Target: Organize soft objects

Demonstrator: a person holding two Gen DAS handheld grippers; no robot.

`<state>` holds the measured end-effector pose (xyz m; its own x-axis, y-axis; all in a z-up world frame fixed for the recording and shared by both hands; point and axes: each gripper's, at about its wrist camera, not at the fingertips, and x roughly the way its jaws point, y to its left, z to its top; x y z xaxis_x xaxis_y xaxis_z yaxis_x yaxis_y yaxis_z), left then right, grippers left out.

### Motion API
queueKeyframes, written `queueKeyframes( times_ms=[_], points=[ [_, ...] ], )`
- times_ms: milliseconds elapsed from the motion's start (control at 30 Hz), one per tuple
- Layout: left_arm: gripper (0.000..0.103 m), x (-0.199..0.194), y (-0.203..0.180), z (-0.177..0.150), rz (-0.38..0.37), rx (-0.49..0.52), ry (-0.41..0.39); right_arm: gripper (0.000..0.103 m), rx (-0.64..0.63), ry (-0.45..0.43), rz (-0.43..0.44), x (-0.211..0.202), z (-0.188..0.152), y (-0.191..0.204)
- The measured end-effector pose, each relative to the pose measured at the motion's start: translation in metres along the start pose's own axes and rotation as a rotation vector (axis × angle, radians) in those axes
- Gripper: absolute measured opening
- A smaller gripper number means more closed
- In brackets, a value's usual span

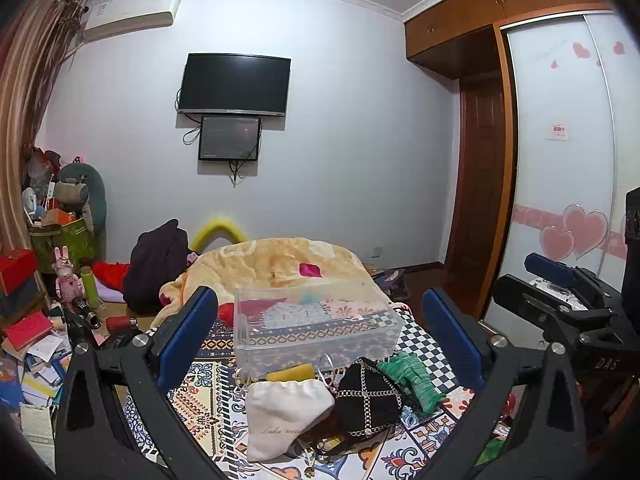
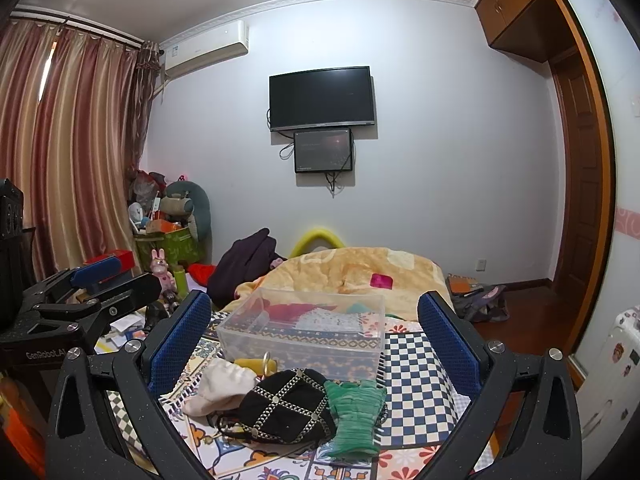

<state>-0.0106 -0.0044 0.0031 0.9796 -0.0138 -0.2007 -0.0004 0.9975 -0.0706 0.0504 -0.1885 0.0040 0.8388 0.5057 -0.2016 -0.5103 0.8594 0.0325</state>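
Note:
A clear plastic box stands on the patterned bed cover. In front of it lie a white drawstring pouch, a yellow sponge-like piece, a black bag with chain trim and a green crinkled cloth. My left gripper is open and empty, held above these items. My right gripper is open and empty above them too. Each gripper shows at the edge of the other's view.
A rolled yellow blanket lies behind the box. A dark garment lies at the bed's far left. Books, boxes and toys crowd the floor on the left. A wardrobe and door stand on the right.

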Motion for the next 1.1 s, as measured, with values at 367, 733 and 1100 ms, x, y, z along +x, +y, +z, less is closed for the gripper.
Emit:
queueKeyframes(
  times_ms=[367, 733, 1100],
  points=[
    [0.103, 0.0002, -0.0002, -0.0008, -0.002, 0.005, 0.004, 0.103, 0.007, 0.000, 0.001, 0.0004, 0.0010, -0.0009],
    [0.103, 0.0003, -0.0012, -0.0015, -0.001, 0.008, 0.004, 0.103, 0.013, 0.004, 0.004, 0.0031, -0.0020, -0.0034],
    [0.103, 0.0014, -0.0012, -0.0013, 0.001, 0.010, 0.012, 0.103, 0.028, 0.001, 0.000, 0.0037, -0.0015, -0.0066]
  ],
)
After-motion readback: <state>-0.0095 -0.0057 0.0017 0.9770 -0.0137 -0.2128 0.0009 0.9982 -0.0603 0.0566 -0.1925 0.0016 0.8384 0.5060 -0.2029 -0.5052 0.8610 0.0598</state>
